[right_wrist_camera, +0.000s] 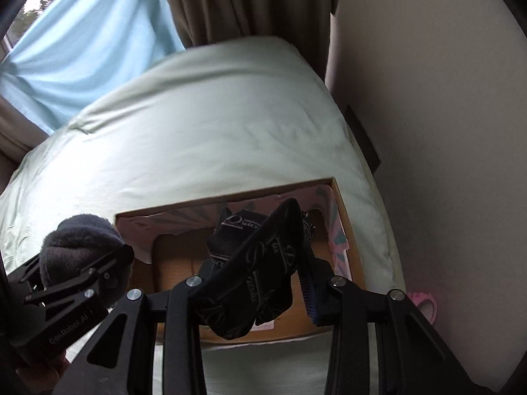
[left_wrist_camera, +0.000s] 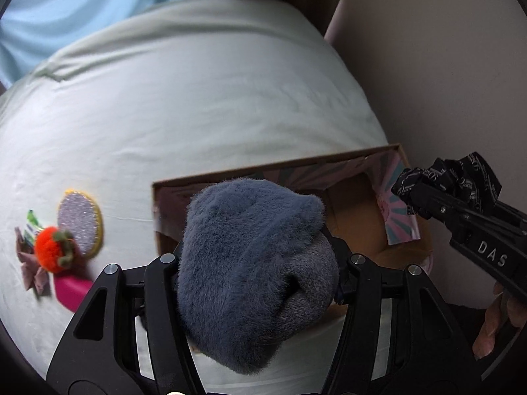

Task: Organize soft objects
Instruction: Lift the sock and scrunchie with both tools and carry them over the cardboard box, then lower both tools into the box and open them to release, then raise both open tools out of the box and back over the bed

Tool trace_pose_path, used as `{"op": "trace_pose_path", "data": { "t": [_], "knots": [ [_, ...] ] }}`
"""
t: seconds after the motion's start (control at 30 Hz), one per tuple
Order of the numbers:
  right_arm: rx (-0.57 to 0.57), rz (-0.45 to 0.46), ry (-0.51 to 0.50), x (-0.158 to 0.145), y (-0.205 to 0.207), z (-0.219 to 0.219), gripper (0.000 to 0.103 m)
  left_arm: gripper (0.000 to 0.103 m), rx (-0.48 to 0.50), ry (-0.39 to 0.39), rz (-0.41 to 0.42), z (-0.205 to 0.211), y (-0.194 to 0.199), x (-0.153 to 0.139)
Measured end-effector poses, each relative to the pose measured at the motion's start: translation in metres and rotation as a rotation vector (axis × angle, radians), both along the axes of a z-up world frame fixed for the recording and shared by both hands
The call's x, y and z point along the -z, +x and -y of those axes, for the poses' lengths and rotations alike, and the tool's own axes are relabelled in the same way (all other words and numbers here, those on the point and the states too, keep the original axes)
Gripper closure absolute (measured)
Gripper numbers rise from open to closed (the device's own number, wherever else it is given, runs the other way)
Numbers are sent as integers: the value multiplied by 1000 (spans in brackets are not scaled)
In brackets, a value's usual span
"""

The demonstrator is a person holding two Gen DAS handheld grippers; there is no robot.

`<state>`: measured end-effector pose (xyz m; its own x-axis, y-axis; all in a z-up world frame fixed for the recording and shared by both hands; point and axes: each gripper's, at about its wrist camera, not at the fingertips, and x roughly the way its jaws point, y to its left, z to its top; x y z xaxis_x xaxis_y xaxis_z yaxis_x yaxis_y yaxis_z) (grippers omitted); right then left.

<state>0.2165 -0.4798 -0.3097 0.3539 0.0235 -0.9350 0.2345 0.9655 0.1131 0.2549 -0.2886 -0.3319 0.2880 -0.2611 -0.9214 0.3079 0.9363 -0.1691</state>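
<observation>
A pale green sheet [left_wrist_camera: 197, 105] covers the bed, wrinkled and softly lit, with a light blue curtain [right_wrist_camera: 75, 49] and brown drapes [right_wrist_camera: 243, 3] at the far end and a plain beige wall [right_wrist_camera: 428, 98] along the right side. At the far left of the sheet lies a small cluster: a mauve fabric bow [left_wrist_camera: 31, 273], an orange pom-pom [left_wrist_camera: 51, 247], a glittery oval pad with a yellow rim [left_wrist_camera: 80, 223] and a bright pink block [left_wrist_camera: 70, 291], all touching or overlapping. Toward the middle, the left gripper [left_wrist_camera: 257, 263] is clamped on a fluffy blue-grey sock [left_wrist_camera: 250, 263], held above the near left edge of an open cardboard box [left_wrist_camera: 349, 217] lined with pink-and-teal patterned paper. Further right, the right gripper [right_wrist_camera: 253, 270] is closed around a black sock with white script lettering [right_wrist_camera: 250, 263], which hangs over the box's interior. A pink object [right_wrist_camera: 425, 306] sits low beside the bed, by the wall.
</observation>
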Motion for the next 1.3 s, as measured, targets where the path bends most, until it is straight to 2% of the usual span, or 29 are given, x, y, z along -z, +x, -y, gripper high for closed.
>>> {"op": "trace_pose_path", "data": {
  "t": [0.1,0.2,0.4,0.43,0.47,0.5,0.53,0.57,0.73,0.93,1.13,1.3],
  "knots": [
    [19,-41,19,23,13,8,69,49,4,21,-65,12,13,32],
    [16,-107,63,49,25,13,69,49,35,75,-107,27,22,56],
    [-4,-191,142,83,37,13,68,48,79,113,-149,39,26,80],
    [-4,-194,165,86,38,13,61,38,82,124,-142,39,26,79],
    [-3,-183,185,88,39,17,50,23,84,145,-130,41,28,79],
    [-1,-169,196,89,40,17,41,14,86,177,-110,42,27,77],
    [1,-167,196,91,40,18,15,0,92,199,-87,43,25,74],
    [1,-161,196,91,40,19,0,0,102,203,-69,42,23,72],
    [-12,-84,175,79,31,18,0,0,101,196,-84,31,23,70],
    [1,-45,186,62,18,18,0,0,83,170,-54,21,14,48],
    [-13,5,163,26,2,12,0,0,75,142,-6,8,-8,7],
    [-33,81,114,-21,-22,0,0,0,67,107,67,-7,-32,-37]
  ]
}}
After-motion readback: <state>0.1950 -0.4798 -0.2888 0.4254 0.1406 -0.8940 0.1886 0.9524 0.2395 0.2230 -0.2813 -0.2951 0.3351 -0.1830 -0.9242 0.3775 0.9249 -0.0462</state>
